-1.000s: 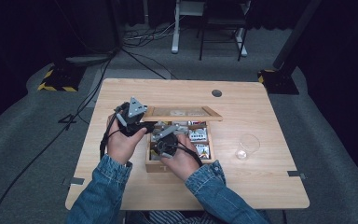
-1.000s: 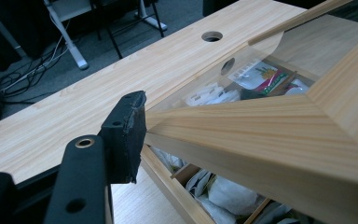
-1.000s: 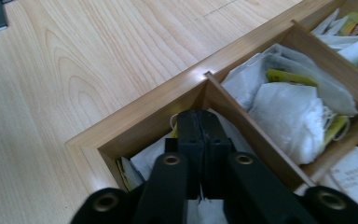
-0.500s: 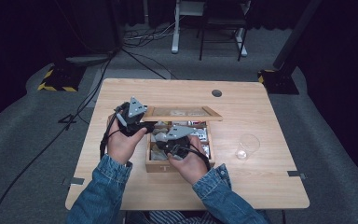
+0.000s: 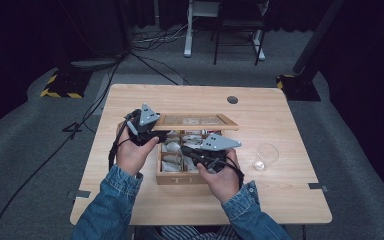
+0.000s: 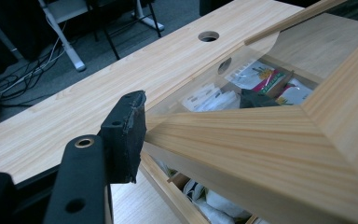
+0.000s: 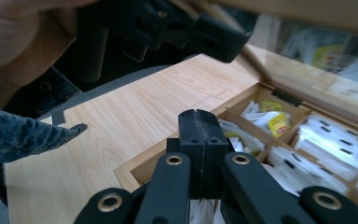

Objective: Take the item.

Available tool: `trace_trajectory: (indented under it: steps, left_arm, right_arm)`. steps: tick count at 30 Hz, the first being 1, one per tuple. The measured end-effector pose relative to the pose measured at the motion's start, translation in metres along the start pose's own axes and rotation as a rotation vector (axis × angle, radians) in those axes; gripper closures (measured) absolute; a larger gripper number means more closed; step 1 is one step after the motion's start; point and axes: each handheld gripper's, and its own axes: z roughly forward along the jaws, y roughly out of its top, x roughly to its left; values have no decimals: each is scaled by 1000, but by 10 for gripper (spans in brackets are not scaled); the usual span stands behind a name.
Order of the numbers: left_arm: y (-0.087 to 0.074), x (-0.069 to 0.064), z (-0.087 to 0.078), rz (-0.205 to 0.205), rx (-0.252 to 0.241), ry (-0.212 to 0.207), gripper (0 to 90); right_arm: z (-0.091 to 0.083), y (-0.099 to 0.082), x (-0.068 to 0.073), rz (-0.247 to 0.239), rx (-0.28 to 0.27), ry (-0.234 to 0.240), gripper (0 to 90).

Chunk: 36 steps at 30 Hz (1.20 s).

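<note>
At the centre of the high view a light wooden tea box with a divided interior (image 5: 180, 177) sits on the pale wood table (image 5: 290, 200), its glass-paned wooden lid (image 5: 196, 120) propped open. The left gripper (image 5: 152, 134), at the frame's centre left, is clamped on the lid's corner; in the left gripper view its black rubber pad (image 6: 129, 135) presses against the frame's mitred edge, apparently to keep the lid from dropping while the other hand works inside. The right gripper (image 5: 192, 150) hangs over the open compartments with its jaws pressed together. In the right gripper view a sliver of white shows beneath the closed tips (image 7: 203, 149) (probably a white paper tea sachet (image 7: 200, 210), though I cannot tell for sure). A clear glass cup (image 5: 266, 156) waits at the box's right, likely the sachet's destination.
</note>
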Motion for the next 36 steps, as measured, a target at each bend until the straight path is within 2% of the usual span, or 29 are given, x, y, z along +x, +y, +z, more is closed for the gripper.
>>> trace_trajectory:
  steps: [4, 6, 7, 10, 11, 18, 23, 26, 27, 28, 29, 30, 36]
  left_arm:
    - [1, 0, 1, -2, -1, -1, 424]
    - [1, 1, 1, 0, 0, -1, 424]
    - [1, 1, 1, 2, 2, -1, 424]
    - [2, 0, 3, 3, 2, -1, 423]
    - [2, 0, 3, 2, 2, -2, 423]
    - [3, 0, 3, 3, 4, -2, 423]
    - [3, 1, 3, 4, 7, -1, 423]
    - [3, 1, 3, 4, 8, -2, 423]
    - [3, 0, 3, 1, 5, -3, 423]
    - [3, 0, 3, 1, 5, -3, 423]
    - [2, 0, 3, 4, 7, -2, 423]
    - [2, 0, 3, 6, 7, -1, 423]
    - [2, -1, 2, 10, 12, 1, 423]
  right_arm:
    - [-22, 0, -8, 19, -48, -27, 900]
    - [-25, -1, -10, 21, -55, -31, 900]
    - [-35, -1, -15, 35, -76, -46, 900]
    - [-43, -2, -19, 42, -86, -59, 900]
    - [-52, -4, -24, 49, -102, -78, 900]
    - [-76, -9, -39, 69, -141, -135, 900]
    - [-89, -12, -46, 76, -159, -161, 900]
    - [-100, -15, -51, 77, -162, -193, 900]
    - [-107, -18, -54, 70, -160, -219, 900]
    - [-107, -18, -54, 70, -160, -219, 900]
    - [-114, -21, -58, 60, -157, -247, 900]
    - [-114, -21, -58, 60, -157, -247, 900]
    - [-133, -31, -69, 85, -168, -299, 900]
